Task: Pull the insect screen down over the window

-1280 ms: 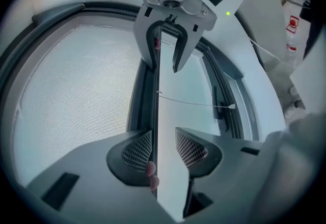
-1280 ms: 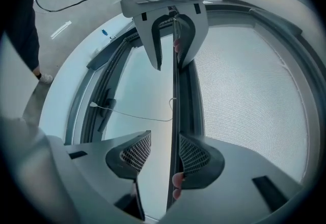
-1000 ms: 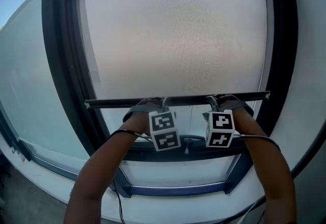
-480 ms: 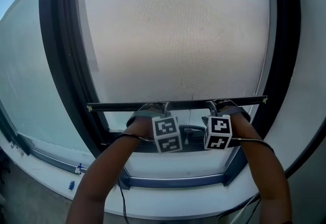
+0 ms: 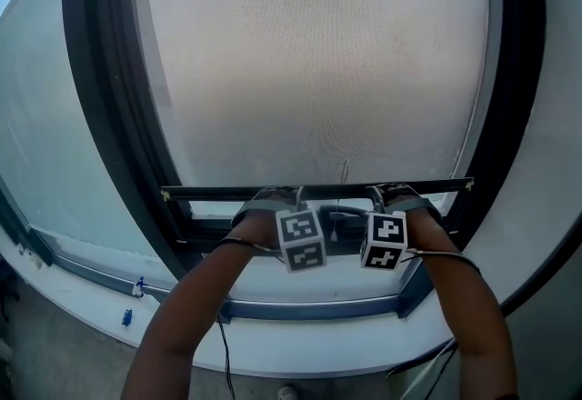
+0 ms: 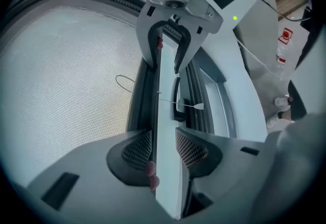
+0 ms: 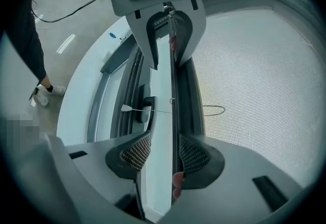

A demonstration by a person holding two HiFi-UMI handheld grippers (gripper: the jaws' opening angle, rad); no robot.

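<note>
The insect screen's grey mesh (image 5: 318, 62) covers most of the window, inside the dark frame (image 5: 95, 116). Its dark bottom bar (image 5: 214, 193) hangs level, a little above the lower sill frame (image 5: 309, 307). My left gripper (image 5: 273, 196) and right gripper (image 5: 391, 194) are side by side on the middle of the bar. In the left gripper view the bar (image 6: 165, 116) runs between the mesh pads (image 6: 137, 149), which press on it. The right gripper view shows the same grip on the bar (image 7: 163, 116). A thin pull cord with a white tab (image 6: 197, 106) hangs off the bar.
A dark window handle (image 7: 145, 106) sits on the lower frame behind the bar. The white curved sill (image 5: 300, 344) lies below, with a small blue item (image 5: 127, 316) on it. A person's leg and shoe (image 7: 43, 93) stand on the floor to the left.
Both grippers have come down with the bottom bar between their jaws. The mesh now covers more of the window, and the gap above the lower frame has narrowed.
</note>
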